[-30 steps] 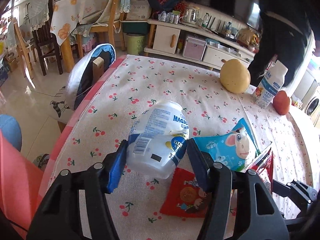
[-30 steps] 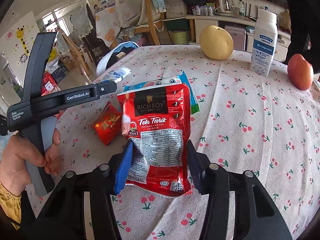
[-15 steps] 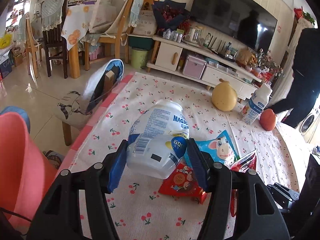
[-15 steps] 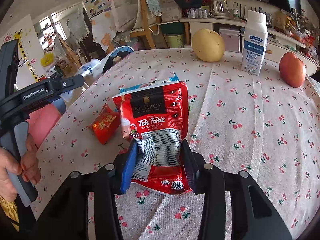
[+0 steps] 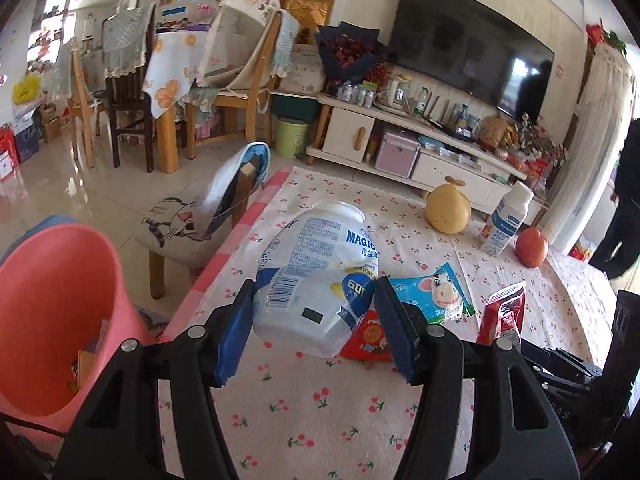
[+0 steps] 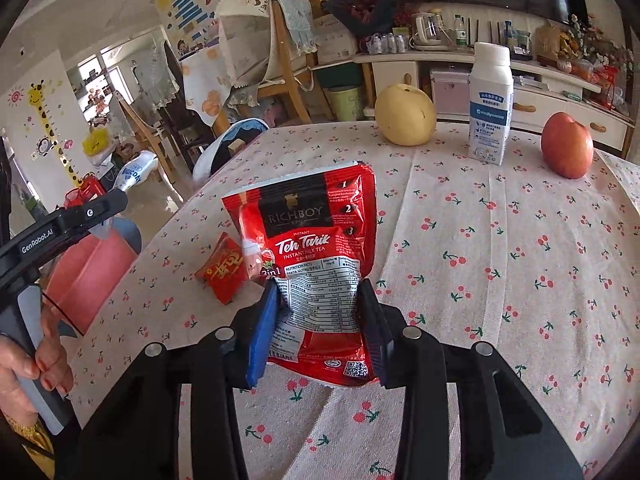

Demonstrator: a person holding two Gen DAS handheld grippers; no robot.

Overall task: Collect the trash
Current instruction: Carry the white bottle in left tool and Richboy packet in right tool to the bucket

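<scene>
My left gripper [image 5: 314,330] is shut on a crushed white plastic bottle [image 5: 316,280] and holds it above the table's left edge. A pink bin [image 5: 52,312] stands on the floor at the lower left and also shows in the right wrist view [image 6: 88,276]. My right gripper [image 6: 320,328] is shut on a red Teh Tarik milk tea pouch [image 6: 312,248], lifted off the cloth; the pouch shows edge-on in the left wrist view [image 5: 504,312]. A small red packet [image 6: 224,268] and a blue cow-print wrapper [image 5: 436,292] lie on the table.
On the cherry-print tablecloth [image 6: 500,260] at the far side stand a yellow pear [image 6: 405,117], a white milk bottle [image 6: 490,104] and a red apple [image 6: 567,145]. A padded stool [image 5: 188,220] is left of the table. A TV cabinet [image 5: 420,136] lies behind.
My left gripper lifted the bottle up and back toward the left, bringing the pink bin into view. My right gripper closed on the red pouch and raised it off the table.
</scene>
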